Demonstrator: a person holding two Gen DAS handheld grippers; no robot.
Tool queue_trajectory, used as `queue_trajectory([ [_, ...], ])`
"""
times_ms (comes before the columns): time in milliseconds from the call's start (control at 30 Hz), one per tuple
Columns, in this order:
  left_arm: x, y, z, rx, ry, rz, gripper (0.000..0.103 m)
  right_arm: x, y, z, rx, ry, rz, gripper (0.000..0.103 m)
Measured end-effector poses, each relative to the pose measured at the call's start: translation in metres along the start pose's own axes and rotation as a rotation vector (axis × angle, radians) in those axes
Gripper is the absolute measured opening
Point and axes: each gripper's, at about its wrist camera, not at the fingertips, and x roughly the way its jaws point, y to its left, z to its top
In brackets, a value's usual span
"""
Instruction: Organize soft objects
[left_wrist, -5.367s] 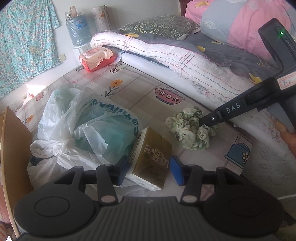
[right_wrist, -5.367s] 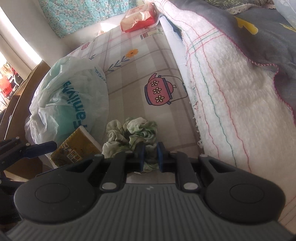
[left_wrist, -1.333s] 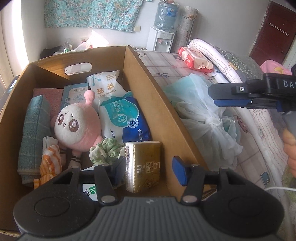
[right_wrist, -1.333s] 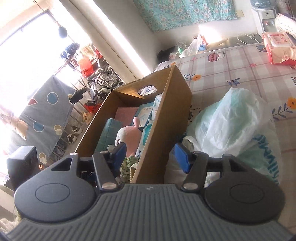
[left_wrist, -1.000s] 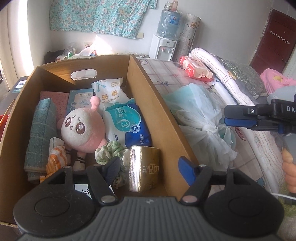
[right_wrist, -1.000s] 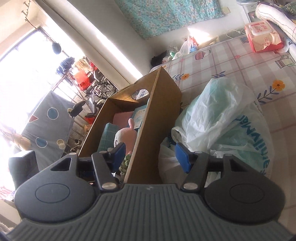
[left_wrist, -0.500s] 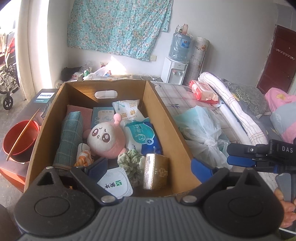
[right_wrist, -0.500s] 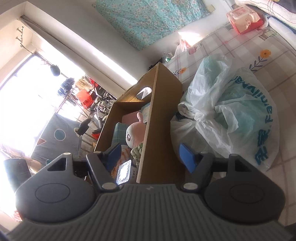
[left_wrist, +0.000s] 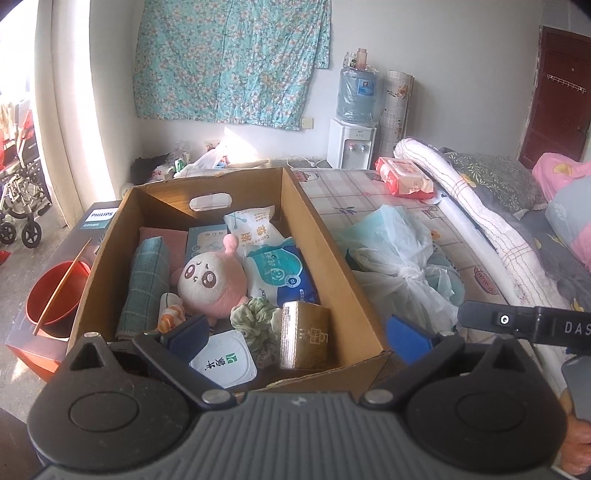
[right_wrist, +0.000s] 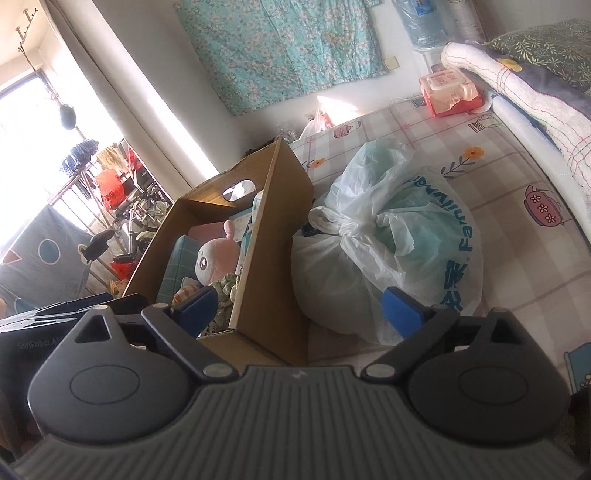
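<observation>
Left gripper (left_wrist: 297, 330) above the near end of the cardboard box (left_wrist: 334, 266), jaws opening wide, nothing between the pads. Just beyond the pads, inside the box: white lidded tub (left_wrist: 223, 360), gold packet (left_wrist: 304, 334) standing upright, green scrunchie (left_wrist: 256, 317) touching it. Further in: pink plush toy (left_wrist: 212, 284), blue wipes pack (left_wrist: 279, 273), green checked towel (left_wrist: 146, 273). Off to the right of the box, on the bed: tied plastic bag (left_wrist: 399, 266).

Right gripper (right_wrist: 297, 304) spreading too, empty, straddling the box's near corner, the bag ahead of its right pad. Far beyond, a red wipes pack (right_wrist: 450, 92).
</observation>
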Motion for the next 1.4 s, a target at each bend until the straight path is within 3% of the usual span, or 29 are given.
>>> queue_trajectory([
  [367, 0.006, -0.014, -0.013, -0.035, 0.064, 0.075, 0.103, -0.025, 0.013, -0.006, -0.092, -0.042, -0.149, 0.102],
  [667, 0.005, -0.015, -0.024, -0.043, 0.097, 0.14, 0.103, -0.022, 0.024, -0.016, -0.143, -0.002, -0.264, 0.102],
  [1033, 0.011, -0.007, -0.033, -0.12, 0.162, 0.155, 0.103, -0.003, 0.046, -0.022, -0.203, 0.095, -0.189, 0.102],
  [1400, 0.013, 0.0, -0.033, -0.155, 0.172, 0.156, 0.103, 0.009, 0.05, -0.023, -0.228, 0.116, -0.239, 0.102],
])
